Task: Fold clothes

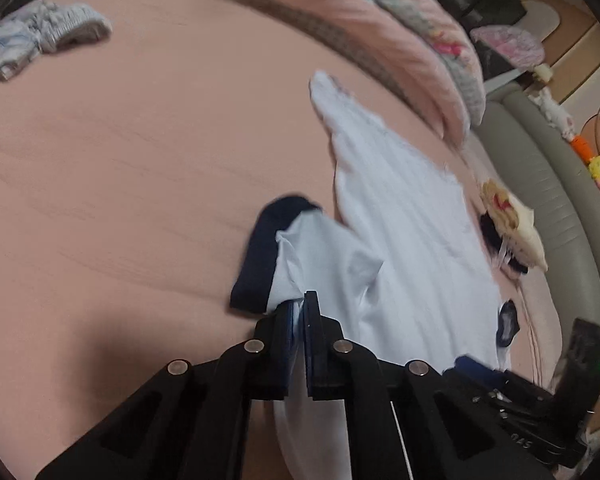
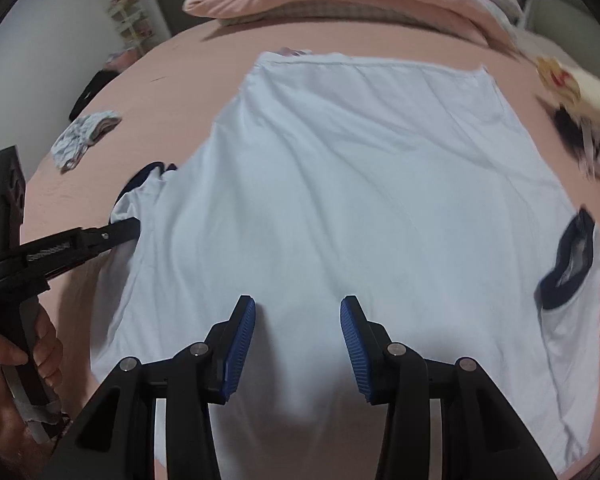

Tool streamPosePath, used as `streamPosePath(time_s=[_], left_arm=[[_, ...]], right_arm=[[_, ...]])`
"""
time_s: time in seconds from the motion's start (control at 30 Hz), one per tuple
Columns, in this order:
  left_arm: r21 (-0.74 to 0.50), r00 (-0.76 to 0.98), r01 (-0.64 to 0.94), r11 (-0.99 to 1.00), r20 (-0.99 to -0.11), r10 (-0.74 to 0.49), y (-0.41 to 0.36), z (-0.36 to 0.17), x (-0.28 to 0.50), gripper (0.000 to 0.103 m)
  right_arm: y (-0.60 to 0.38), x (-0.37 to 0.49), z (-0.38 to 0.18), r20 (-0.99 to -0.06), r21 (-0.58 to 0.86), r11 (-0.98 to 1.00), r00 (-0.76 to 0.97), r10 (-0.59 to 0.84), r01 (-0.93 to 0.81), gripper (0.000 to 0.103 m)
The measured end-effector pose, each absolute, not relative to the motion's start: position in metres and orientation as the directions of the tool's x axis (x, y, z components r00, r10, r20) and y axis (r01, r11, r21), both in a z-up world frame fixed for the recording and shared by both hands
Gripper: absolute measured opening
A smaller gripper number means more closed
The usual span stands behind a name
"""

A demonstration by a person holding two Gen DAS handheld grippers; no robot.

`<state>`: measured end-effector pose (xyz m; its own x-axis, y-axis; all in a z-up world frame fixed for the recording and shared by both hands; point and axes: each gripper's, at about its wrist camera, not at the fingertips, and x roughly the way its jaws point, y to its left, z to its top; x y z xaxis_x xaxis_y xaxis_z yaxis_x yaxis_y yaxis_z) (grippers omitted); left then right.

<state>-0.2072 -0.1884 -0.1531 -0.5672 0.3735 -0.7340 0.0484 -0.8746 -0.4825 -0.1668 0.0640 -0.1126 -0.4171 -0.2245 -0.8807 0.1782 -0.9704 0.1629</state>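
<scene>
1. The white T-shirt point(image 2: 340, 184) lies spread on the pink bed point(image 1: 120, 160), dark-trimmed sleeves out to each side.
2. Risk: the left claw point(image 1: 300, 304) is clamped on thin fabric at the sleeve; a quick pull could slip it free or drag the shirt crooked.
3. The right claw point(image 2: 298, 320) hangs jaws apart over the shirt's near middle, gripping nothing.

My left gripper point(image 1: 300, 304) fingers pinched shut on shirt sleeve point(image 1: 320, 252); right gripper point(image 2: 298, 312) fingers apart, tilted down, holding nothing.
</scene>
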Motion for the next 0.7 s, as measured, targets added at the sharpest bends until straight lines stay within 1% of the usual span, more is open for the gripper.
streamPosePath(time_s=[0.17, 0.27, 0.3, 0.37, 0.43, 0.5, 0.57, 0.6, 0.63, 0.67, 0.7], left_arm=[[-0.522, -0.615, 0.144, -0.840, -0.713, 0.338, -0.221, -0.150, -0.192, 0.003], [-0.522, -0.627, 0.146, -0.840, -0.706, 0.330, -0.227, -0.145, -0.177, 0.003], [-0.503, -0.635, 0.126, -0.855, -0.703, 0.321, -0.223, -0.139, -0.173, 0.003], [-0.451, -0.655, 0.024, -0.892, -0.681, 0.326, -0.202, -0.120, -0.171, 0.003], [-0.409, -0.664, -0.101, -0.907, -0.651, 0.368, -0.172, -0.104, -0.174, 0.003], [-0.396, -0.618, -0.223, -0.891, -0.649, 0.444, -0.138, -0.099, -0.180, 0.003], [-0.436, -0.488, -0.320, -0.841, -0.685, 0.541, -0.100, -0.113, -0.195, 0.004], [-0.461, -0.422, -0.343, -0.818, -0.703, 0.573, -0.085, -0.123, -0.199, 0.007], [-0.474, -0.362, -0.358, -0.805, -0.724, 0.587, -0.072, -0.135, -0.203, 0.011], [-0.460, -0.333, -0.362, -0.811, -0.749, 0.573, -0.064, -0.145, -0.205, 0.014], [-0.455, -0.334, -0.362, -0.814, -0.752, 0.569, -0.064, -0.145, -0.205, 0.015]], right_arm=[[0.081, -0.169, -0.109, -0.880, 0.106, -0.987, -0.451, -0.149, 0.120, 0.044], [0.089, -0.172, -0.102, -0.874, 0.096, -0.991, -0.468, -0.130, 0.096, 0.044], [0.091, -0.173, -0.100, -0.873, 0.082, -0.992, -0.473, -0.118, 0.095, 0.044], [0.093, -0.173, -0.097, -0.871, 0.081, -0.992, -0.476, -0.120, 0.102, 0.044], [0.095, -0.173, -0.094, -0.869, 0.095, -0.989, -0.476, -0.136, 0.110, 0.044], [0.098, -0.171, -0.091, -0.865, 0.127, -0.985, -0.473, -0.168, 0.117, 0.044], [0.103, -0.170, -0.088, -0.860, 0.154, -0.981, -0.472, -0.193, 0.119, 0.044], [0.105, -0.170, -0.086, -0.857, 0.160, -0.980, -0.476, -0.197, 0.117, 0.044], [0.108, -0.170, -0.084, -0.854, 0.167, -0.979, -0.480, -0.201, 0.114, 0.044], [0.111, -0.171, -0.083, -0.854, 0.165, -0.980, -0.482, -0.198, 0.109, 0.044], [0.113, -0.172, -0.082, -0.855, 0.160, -0.982, -0.482, -0.190, 0.103, 0.044]])
